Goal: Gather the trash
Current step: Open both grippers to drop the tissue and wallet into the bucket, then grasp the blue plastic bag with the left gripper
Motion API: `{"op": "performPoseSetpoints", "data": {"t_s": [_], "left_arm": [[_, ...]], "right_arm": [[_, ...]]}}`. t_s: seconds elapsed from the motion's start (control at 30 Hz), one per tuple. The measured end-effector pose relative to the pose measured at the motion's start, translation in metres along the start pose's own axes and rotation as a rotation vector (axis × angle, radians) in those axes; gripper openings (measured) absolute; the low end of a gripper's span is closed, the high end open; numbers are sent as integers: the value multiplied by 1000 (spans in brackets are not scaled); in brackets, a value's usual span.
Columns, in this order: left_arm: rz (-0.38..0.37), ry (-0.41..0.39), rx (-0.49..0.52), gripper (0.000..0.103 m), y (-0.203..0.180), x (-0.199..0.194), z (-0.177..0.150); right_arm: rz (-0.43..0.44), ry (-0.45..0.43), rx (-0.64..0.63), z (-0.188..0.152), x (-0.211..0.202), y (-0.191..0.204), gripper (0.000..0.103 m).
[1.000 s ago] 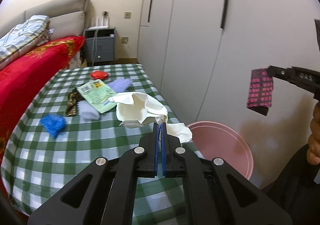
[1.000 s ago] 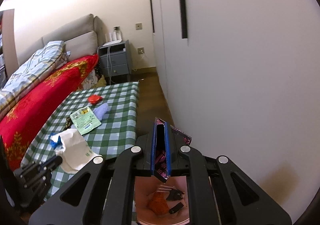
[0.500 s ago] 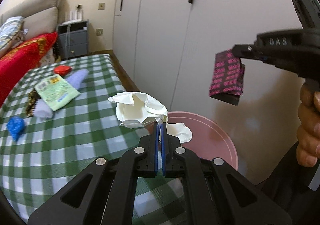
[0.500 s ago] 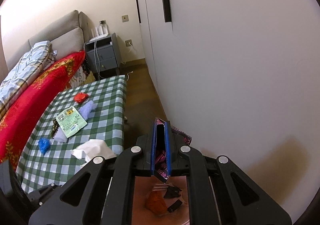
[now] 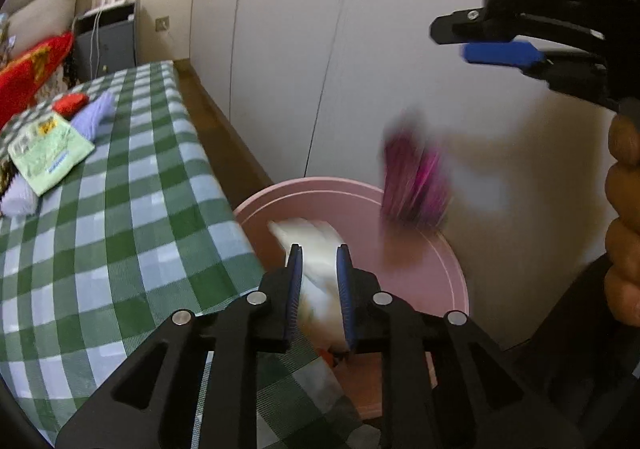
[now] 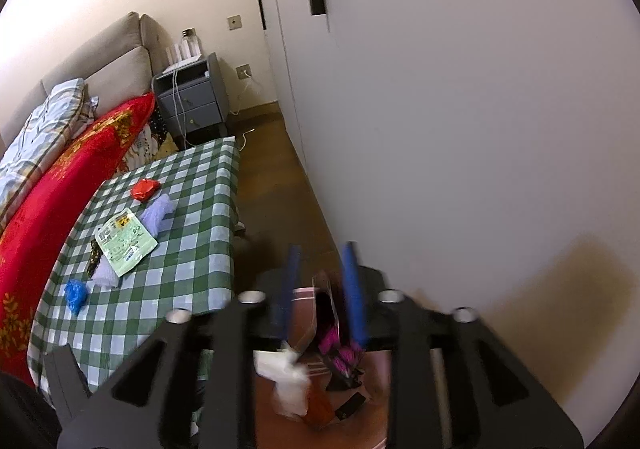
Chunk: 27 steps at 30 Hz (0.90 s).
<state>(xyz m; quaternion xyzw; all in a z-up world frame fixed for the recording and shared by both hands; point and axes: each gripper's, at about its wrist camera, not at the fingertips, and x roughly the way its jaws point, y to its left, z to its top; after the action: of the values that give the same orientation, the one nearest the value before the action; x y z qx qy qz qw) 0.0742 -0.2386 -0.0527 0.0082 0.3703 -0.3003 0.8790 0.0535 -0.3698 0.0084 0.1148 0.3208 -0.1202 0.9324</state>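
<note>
My left gripper [image 5: 319, 251] hangs over the pink bin [image 5: 320, 185], its jaws opening. A white crumpled paper [image 5: 308, 237] drops between them, blurred and free of the pads. My right gripper [image 5: 456, 39] is at the upper right, jaws opening, with nothing between them. Below it a pink-and-black wrapper [image 5: 414, 185] falls, blurred, above the bin's rim. In the right wrist view the right gripper [image 6: 321, 249] stands apart over the bin [image 6: 306, 299]. The wrapper [image 6: 340, 349] and the white paper [image 6: 286, 377] fall below it, onto orange and black scraps inside.
On the green checked table [image 6: 192, 261] lie a green packet [image 6: 126, 245], a red wrapper [image 6: 145, 189], lilac wads [image 6: 158, 213] and a blue crumple [image 6: 75, 295]. A red-covered bed, a grey nightstand [image 6: 192, 97] and white wardrobe doors surround the spot. A hand [image 5: 624, 209] holds the right gripper.
Both grippers went from shut to open. The white paper left the left jaws and the wrapper left the right jaws; both now fall. The left gripper moved from the table to over the bin.
</note>
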Motion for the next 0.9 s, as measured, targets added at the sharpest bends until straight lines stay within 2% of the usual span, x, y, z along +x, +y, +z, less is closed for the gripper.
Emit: {"op": "performPoseSetpoints", "data": {"t_s": [0.43, 0.7, 0.9], "left_arm": [[73, -70, -55, 18, 29, -29, 0], [159, -124, -117, 18, 70, -55, -2], [222, -157, -175, 18, 100, -66, -3]], "right_arm": [[19, -10, -59, -6, -5, 13, 40], [49, -31, -108, -9, -6, 31, 39], [107, -56, -138, -8, -2, 51, 39]]}}
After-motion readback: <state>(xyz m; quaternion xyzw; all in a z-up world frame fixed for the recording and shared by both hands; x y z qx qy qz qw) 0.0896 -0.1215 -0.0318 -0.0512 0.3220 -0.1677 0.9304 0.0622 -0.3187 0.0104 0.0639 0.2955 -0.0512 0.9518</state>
